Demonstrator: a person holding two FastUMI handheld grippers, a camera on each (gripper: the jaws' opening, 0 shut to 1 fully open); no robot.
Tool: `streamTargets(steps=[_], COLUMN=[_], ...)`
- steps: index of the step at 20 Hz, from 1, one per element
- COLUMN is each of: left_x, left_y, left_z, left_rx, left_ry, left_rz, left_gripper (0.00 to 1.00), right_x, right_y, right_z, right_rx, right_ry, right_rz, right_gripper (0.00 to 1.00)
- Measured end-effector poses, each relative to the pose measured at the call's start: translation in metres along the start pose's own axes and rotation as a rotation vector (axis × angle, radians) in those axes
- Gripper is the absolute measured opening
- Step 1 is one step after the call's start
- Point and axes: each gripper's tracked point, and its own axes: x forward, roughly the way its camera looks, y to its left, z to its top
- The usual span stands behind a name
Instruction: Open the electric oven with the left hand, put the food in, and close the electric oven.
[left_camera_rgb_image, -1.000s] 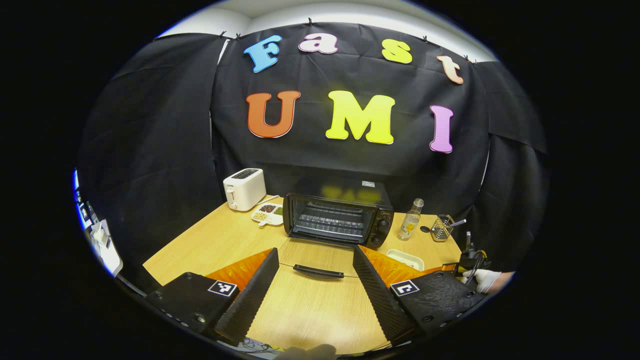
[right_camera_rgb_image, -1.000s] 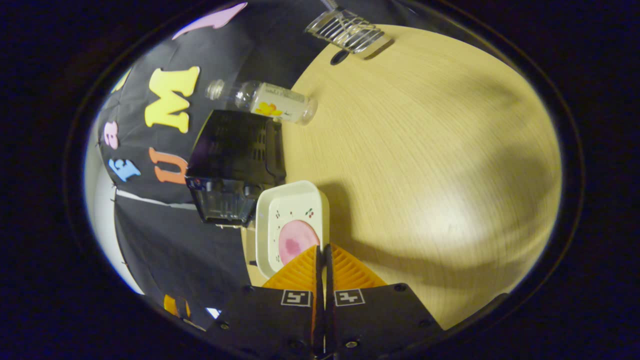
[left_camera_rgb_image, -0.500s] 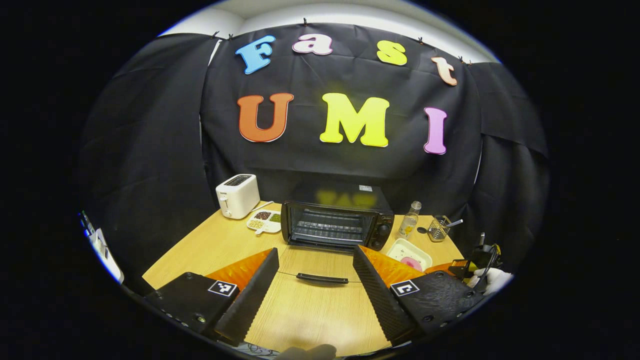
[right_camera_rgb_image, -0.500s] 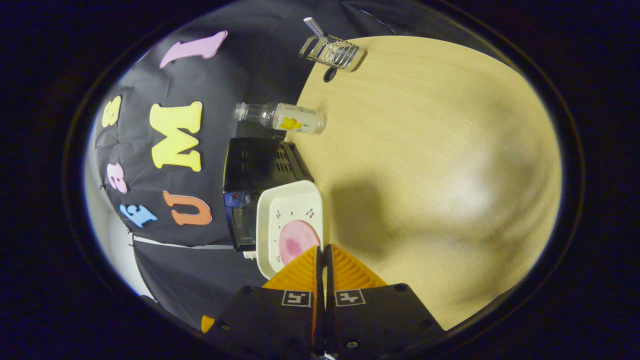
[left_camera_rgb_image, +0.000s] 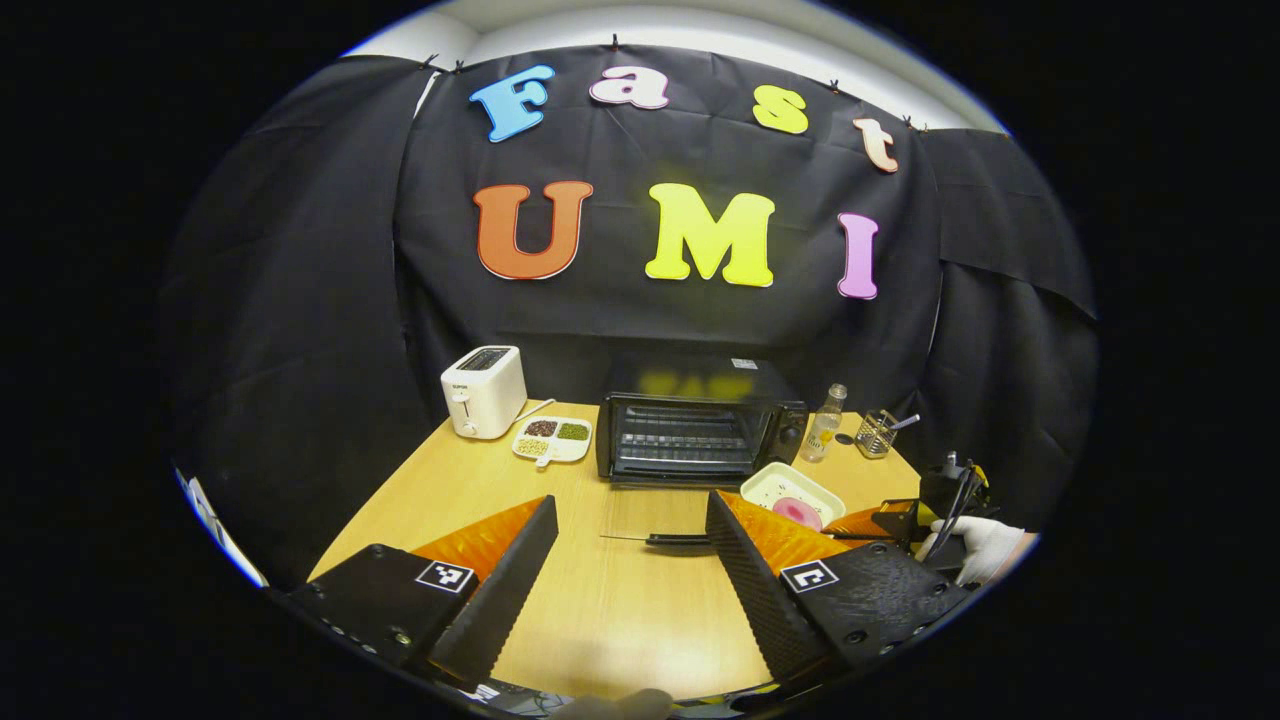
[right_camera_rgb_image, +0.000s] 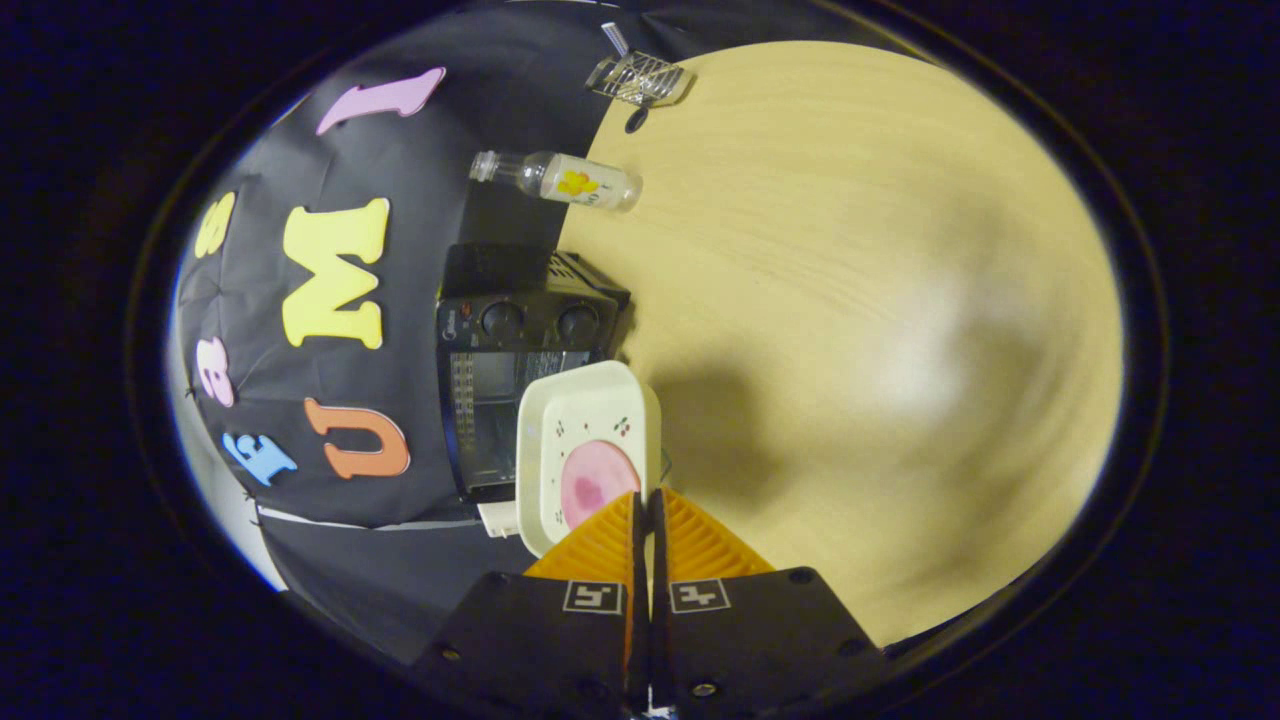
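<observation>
Two grippers, left gripper (left_camera_rgb_image: 630, 560) fingers wide apart, right gripper (right_camera_rgb_image: 646, 500) clamped on dish (right_camera_rgb_image: 585, 455) rim.

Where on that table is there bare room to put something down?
The table is bare in front of the toaster and snack plate. It is crowded around the oven: its open door, the food dish, bottle and wire rack.

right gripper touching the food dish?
Touching. In the right gripper view the right gripper has both fingers closed tight on the near rim of the white dish, which it carries clear of the table.
</observation>
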Motion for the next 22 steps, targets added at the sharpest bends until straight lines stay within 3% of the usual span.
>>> streamTargets(steps=[6, 11, 18, 22], left_x=[-0.016, -0.018, -0.009, -0.002], left_y=[0.057, 0.086, 0.102, 0.105], left_z=[-0.006, -0.002, 0.003, 0.005], left_rx=[-0.045, -0.081, -0.082, -0.100], left_ry=[0.005, 0.002, 0.006, 0.008], left_rz=[0.051, 0.121, 0.202, 0.245], left_gripper=[0.95, 0.95, 0.95, 0.95], right_x=[0.039, 0.080, 0.136, 0.168], right_y=[0.009, 0.028, 0.064, 0.087], right_z=[-0.057, -0.074, -0.038, -0.010], right_rx=[0.006, -0.023, -0.066, -0.104], right_ry=[0.018, 0.054, 0.007, -0.035], right_rz=[-0.024, -0.033, -0.045, -0.014], right_gripper=[0.04, 0.04, 0.04, 0.04])
